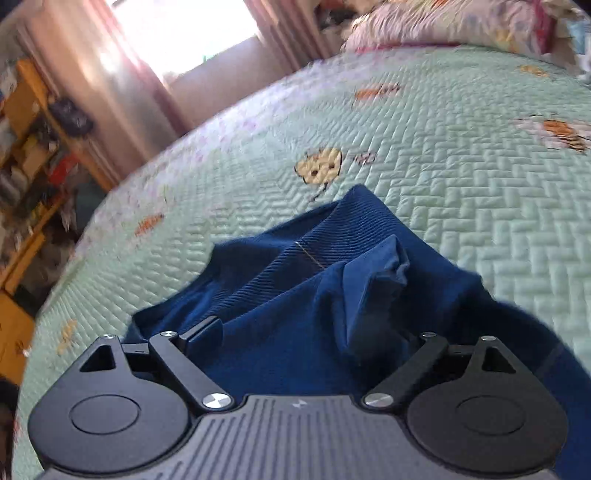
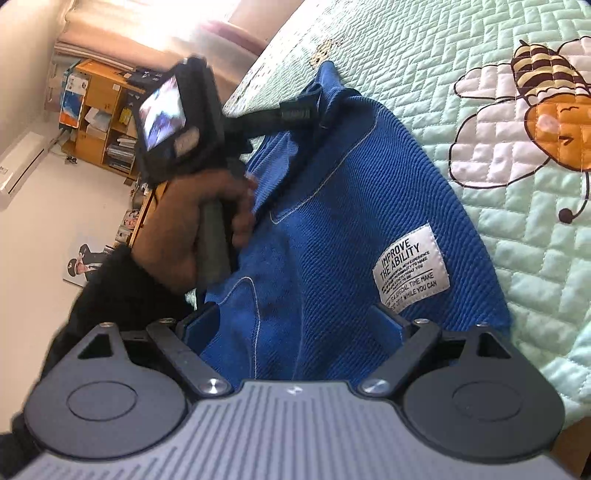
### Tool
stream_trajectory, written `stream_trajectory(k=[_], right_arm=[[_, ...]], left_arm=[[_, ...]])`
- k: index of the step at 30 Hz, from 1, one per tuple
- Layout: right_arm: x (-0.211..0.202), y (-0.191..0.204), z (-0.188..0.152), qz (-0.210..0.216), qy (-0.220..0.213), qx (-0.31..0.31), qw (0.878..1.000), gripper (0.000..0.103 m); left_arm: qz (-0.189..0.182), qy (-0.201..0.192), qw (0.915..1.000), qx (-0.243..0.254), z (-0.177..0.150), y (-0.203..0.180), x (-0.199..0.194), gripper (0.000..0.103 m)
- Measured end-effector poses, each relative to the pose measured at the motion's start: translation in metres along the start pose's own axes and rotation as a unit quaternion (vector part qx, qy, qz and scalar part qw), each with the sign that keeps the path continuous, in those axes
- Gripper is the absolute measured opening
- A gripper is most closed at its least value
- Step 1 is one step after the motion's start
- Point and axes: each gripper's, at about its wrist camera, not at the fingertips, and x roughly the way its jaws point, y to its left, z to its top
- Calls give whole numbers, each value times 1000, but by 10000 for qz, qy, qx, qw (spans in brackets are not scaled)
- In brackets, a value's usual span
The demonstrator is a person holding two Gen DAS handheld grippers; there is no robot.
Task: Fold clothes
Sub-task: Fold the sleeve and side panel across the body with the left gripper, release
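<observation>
A blue ribbed garment (image 1: 306,280) lies bunched on the green quilted bed and drapes over my left gripper (image 1: 306,332), hiding most of its fingers. In the right wrist view the same blue garment (image 2: 354,206) carries a white label (image 2: 410,269) reading "IMPROVE THE ABILITY". It fills the gap of my right gripper (image 2: 295,325), whose fingertips are covered by cloth. The left gripper (image 2: 310,107) shows there too, held in a hand, its fingers closed on the garment's far edge.
The green quilt (image 1: 443,155) with bee prints covers the bed. Pillows (image 1: 443,22) lie at its head. A window with pink curtains (image 1: 122,74) and orange shelves (image 2: 99,110) stand beyond the bed's left edge.
</observation>
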Motion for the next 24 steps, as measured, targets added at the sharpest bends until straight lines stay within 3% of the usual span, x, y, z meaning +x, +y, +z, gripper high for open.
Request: stream_trajectory(k=[3, 5, 10, 13, 16, 21, 24], right_arm=[[-13, 5, 7, 245, -244, -125, 9993, 88], [-22, 12, 12, 377, -458, -292, 9978, 88], [-18, 35, 32, 464, -775, -722, 9933, 88], [2, 56, 50, 531, -925, -1083, 9884, 88], [38, 69, 76, 518, -1007, -1150, 9869, 88], [110, 41, 136, 21, -724, -727, 9947, 88], [153, 24, 171, -278, -553, -471, 9970, 85]], left_arm=[[-228, -144, 9977, -626, -27, 37, -26, 92], [-428, -126, 9915, -1222, -50, 69, -38, 93], [-926, 65, 9605, -2624, -113, 147, -53, 93], [-969, 158, 9529, -2869, -142, 169, -59, 93], [-1078, 212, 9524, -2842, -163, 179, -57, 93], [-1205, 136, 9491, -2908, -172, 188, -46, 93], [-900, 555, 9474, -3022, -180, 197, -26, 93]])
